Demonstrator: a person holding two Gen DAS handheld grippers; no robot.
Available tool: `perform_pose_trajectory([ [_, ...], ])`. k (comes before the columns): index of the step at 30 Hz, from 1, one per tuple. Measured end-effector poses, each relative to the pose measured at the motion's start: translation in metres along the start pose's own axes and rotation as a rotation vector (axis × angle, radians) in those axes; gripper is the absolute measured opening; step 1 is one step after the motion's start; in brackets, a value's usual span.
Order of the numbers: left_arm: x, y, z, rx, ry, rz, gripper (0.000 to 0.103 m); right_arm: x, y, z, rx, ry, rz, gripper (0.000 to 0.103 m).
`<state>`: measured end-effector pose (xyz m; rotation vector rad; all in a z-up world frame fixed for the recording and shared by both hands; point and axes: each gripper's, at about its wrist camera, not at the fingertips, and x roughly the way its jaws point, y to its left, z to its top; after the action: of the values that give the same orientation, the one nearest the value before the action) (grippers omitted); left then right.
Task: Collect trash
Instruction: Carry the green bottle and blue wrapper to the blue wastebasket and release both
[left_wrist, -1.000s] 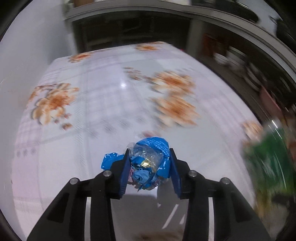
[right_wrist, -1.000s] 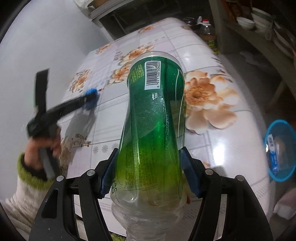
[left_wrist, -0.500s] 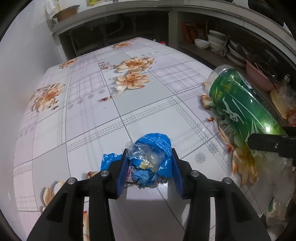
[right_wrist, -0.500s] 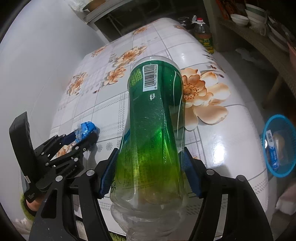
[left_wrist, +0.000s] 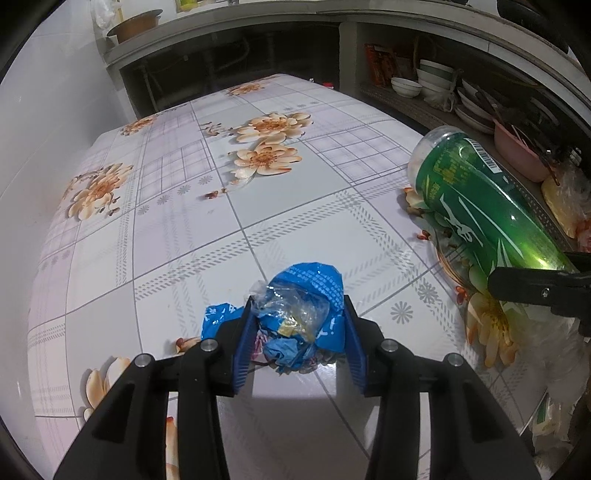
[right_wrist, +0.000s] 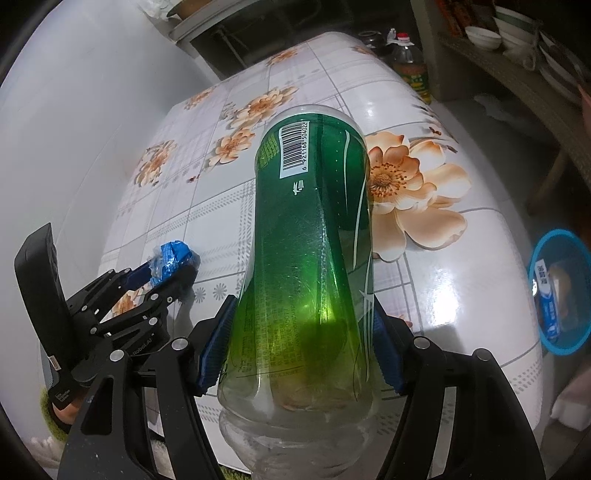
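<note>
Over the last second your left tongs (left_wrist: 297, 325) have swung across the tabletop (left_wrist: 184, 229) toward your right side, carrying the crumpled blue wrapper (left_wrist: 301, 310) with them, and have now come to rest. A second ago the view was smeared with motion and the bottle was only a green blur at the edge; now the picture is sharp and the green bottle (left_wrist: 480, 206) lies in plain sight on the right. Your right tongs (right_wrist: 303, 350) have not shifted. To my eye, both pieces of trash are picked up and brought together, so what remains is carrying them to the blue bin (right_wrist: 559, 291) on the floor past the tabletop's right edge.

Your left tongs stand about half open, both blue pads pressed on the wrapper, which sits just above the tabletop. Your right tongs are spread wide around the lower body of the bottle, clamping it, its base pointing away from you.
</note>
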<state>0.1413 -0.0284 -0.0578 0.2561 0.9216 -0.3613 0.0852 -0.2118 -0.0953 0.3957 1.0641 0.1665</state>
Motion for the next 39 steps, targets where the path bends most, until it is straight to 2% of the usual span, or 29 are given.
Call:
perform_pose_trajectory([
  [25, -0.008, -0.006, 0.002, 0.010, -0.018, -0.004, 0.037, -0.012, -0.013, -0.007, 0.036, -0.035, 0.055, 0.063],
  [39, -0.030, -0.028, 0.018, 0.038, -0.078, -0.072, 0.037, -0.038, -0.029, -0.013, 0.087, -0.090, 0.061, 0.063],
])
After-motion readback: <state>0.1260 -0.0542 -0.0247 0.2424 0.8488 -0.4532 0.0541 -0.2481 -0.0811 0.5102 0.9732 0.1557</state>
